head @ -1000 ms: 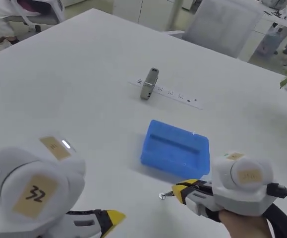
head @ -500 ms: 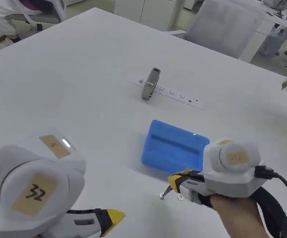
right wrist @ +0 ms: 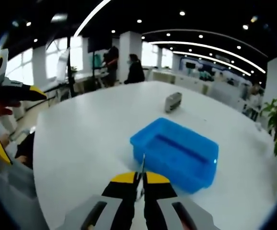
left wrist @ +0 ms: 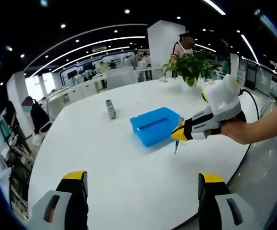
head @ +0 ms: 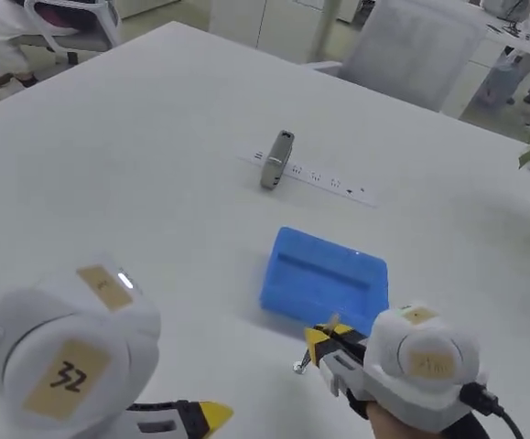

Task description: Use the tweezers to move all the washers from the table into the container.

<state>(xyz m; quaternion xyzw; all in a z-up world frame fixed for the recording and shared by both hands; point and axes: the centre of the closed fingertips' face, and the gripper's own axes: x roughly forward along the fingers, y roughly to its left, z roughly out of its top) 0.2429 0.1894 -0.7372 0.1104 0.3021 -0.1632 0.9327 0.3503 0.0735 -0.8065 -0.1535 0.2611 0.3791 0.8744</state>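
Big white table (head: 136, 128), rounded edge. Grey chair (head: 416, 46) at the table's far side. Green plant (left wrist: 192, 67) and white pillar (left wrist: 160, 40) beyond the table. Dark ceiling (left wrist: 81, 17) above the table with light strips (right wrist: 91, 18) and spotlights.

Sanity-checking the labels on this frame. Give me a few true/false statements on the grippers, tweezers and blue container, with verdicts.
1. The right gripper is shut on the tweezers. True.
2. The left gripper is clamped shut. False: its jaws stand wide apart with nothing between them.
3. The blue container is stacked on the power strip. False: it sits on the white table, apart from the strip and nearer the person.
4. The tweezers' tip points down at the table just outside the container. True.
5. The left gripper holds the container by its rim. False: it is off to the side, touching nothing.
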